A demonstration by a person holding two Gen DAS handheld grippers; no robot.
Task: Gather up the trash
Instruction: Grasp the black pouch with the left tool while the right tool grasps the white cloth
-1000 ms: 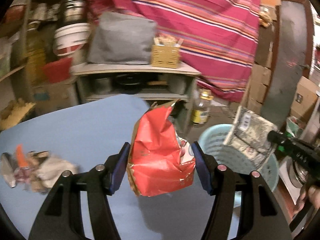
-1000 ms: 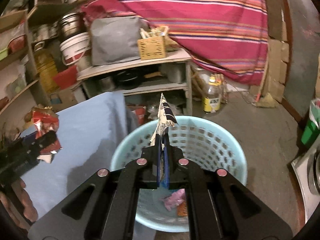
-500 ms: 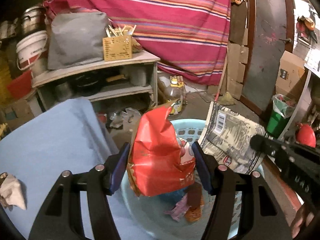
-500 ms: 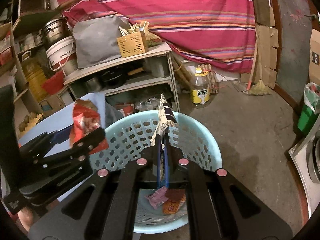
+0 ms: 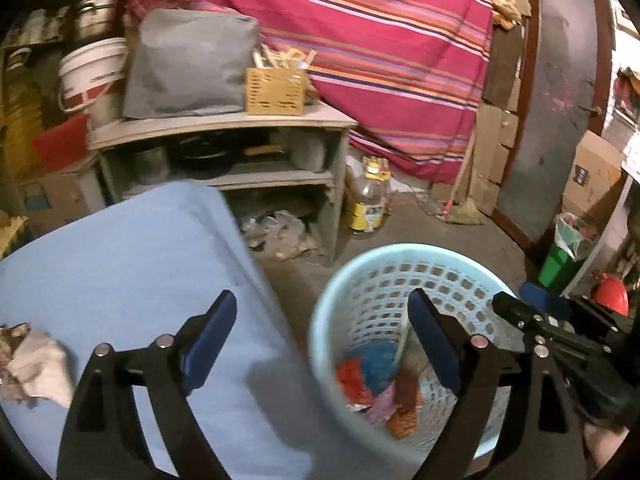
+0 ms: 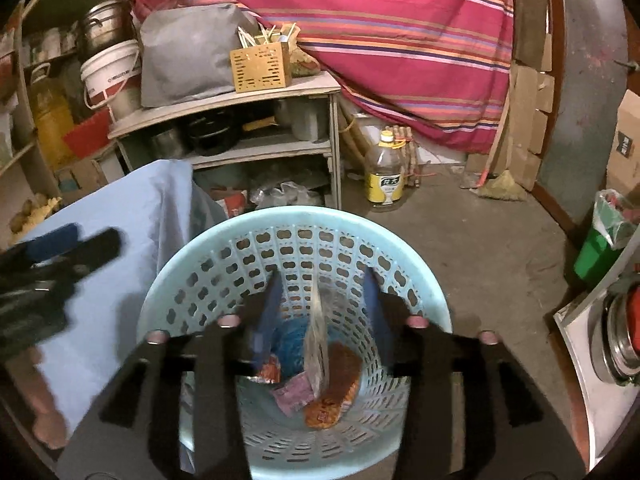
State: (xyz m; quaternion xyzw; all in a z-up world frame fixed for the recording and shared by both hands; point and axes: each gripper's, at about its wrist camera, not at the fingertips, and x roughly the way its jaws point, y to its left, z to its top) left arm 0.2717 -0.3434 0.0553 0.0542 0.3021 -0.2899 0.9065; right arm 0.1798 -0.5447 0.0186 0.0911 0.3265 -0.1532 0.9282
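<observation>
The trash lay mostly in the bottom of a pale blue plastic basket [image 6: 224, 256], a round tub with a smooth rim and walls pierced by rows of rounded slots. Inside were crumpled foil-like wrappers: a red one [image 5: 352, 380], a pink one [image 6: 294, 394], an orange one [image 6: 328, 410] and a blue crinkled mass [image 6: 292, 346]. A thin silvery wrapper [image 6: 316, 344] stood on edge between the right gripper's fingers, blurred, its long axis running roughly up and down in the right wrist view, one end toward the basket's floor. The right gripper [image 6: 322, 300] was parted, its jaws having just been opening, and the blue pads did not press on the wrapper. The left gripper [image 5: 322, 326] stood wide apart with nothing between its flat blue pads; its jaws had also just been opening. One finger was over the basket, the other over the light blue cloth [image 5: 132, 264] that draped smoothly over the table beside the basket. At that cloth's left edge rested a crumpled pale tissue [image 5: 34, 364] with other scraps, too small to tell apart. Behind stood a grey wooden shelf [image 5: 224, 124] bearing a slotted wooden box [image 5: 276, 90], and a striped magenta fabric [image 5: 380, 40] hung along the wall.
</observation>
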